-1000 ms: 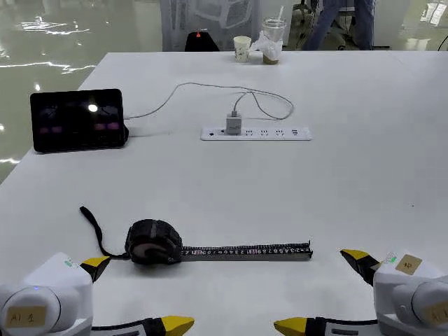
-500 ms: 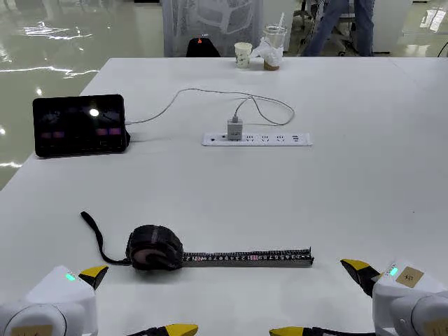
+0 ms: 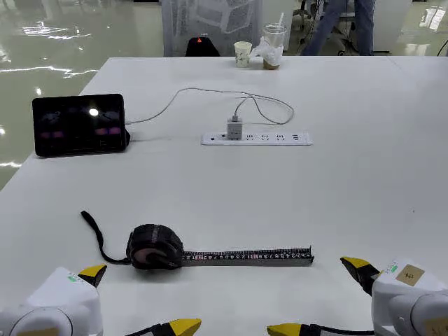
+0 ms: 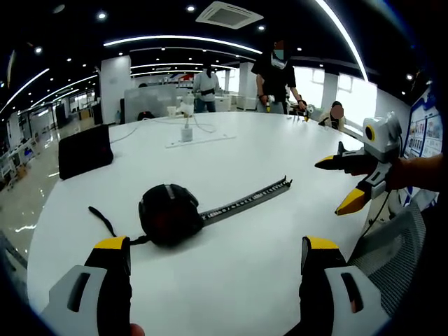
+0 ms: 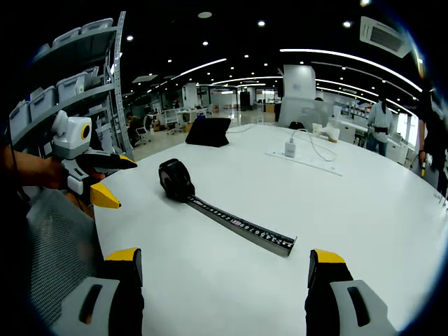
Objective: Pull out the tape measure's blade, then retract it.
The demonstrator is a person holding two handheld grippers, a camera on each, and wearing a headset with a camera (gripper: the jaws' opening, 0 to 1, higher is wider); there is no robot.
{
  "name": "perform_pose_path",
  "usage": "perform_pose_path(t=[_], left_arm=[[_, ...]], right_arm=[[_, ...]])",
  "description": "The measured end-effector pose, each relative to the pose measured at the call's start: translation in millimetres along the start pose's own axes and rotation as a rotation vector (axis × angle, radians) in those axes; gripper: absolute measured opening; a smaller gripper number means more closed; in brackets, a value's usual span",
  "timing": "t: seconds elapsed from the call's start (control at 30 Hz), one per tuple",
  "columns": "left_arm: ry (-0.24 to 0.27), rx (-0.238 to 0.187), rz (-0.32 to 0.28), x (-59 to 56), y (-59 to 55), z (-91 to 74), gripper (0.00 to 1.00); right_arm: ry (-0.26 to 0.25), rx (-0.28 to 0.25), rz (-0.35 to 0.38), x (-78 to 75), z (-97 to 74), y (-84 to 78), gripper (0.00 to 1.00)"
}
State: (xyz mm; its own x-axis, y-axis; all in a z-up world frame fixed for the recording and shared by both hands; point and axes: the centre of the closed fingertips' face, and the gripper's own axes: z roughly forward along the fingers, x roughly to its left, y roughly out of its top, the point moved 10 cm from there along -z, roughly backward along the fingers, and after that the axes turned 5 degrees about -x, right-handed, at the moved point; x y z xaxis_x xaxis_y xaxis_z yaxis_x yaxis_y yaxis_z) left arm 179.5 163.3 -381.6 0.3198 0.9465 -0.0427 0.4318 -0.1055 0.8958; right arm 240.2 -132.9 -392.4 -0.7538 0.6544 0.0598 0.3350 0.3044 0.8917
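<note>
Tape measure (image 3: 154, 246) lies on the white surface (image 3: 336, 175) at your 12 o'clock, blade (image 3: 248, 256) run out flat toward 3 o'clock. Your left tool (image 3: 138, 299) at 7 and right tool (image 3: 318, 296) at 5 both stand spread, clear of it.

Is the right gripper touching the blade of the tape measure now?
Apart. The head view shows a strip of bare table between the end of the blade and the right gripper, whose jaws stand open.

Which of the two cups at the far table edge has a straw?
The tall clear cup, right of the small paper cup; only it holds a straw.
</note>
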Motion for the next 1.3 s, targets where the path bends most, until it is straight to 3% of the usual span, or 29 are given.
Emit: perform_pose_path(t=[1.0,1.3], left_arm=[[0.036,-0.020,-0.026,-2.0,2.4,1.9,0.99],[0.064,-0.020,-0.051,-0.4,2.5,6.1,0.99]], right_arm=[[0.020,-0.007,-0.006,3.4,1.7,0.9,0.99],[0.035,-0.009,-0.019,-1.9,5.2,3.4,0.99]])
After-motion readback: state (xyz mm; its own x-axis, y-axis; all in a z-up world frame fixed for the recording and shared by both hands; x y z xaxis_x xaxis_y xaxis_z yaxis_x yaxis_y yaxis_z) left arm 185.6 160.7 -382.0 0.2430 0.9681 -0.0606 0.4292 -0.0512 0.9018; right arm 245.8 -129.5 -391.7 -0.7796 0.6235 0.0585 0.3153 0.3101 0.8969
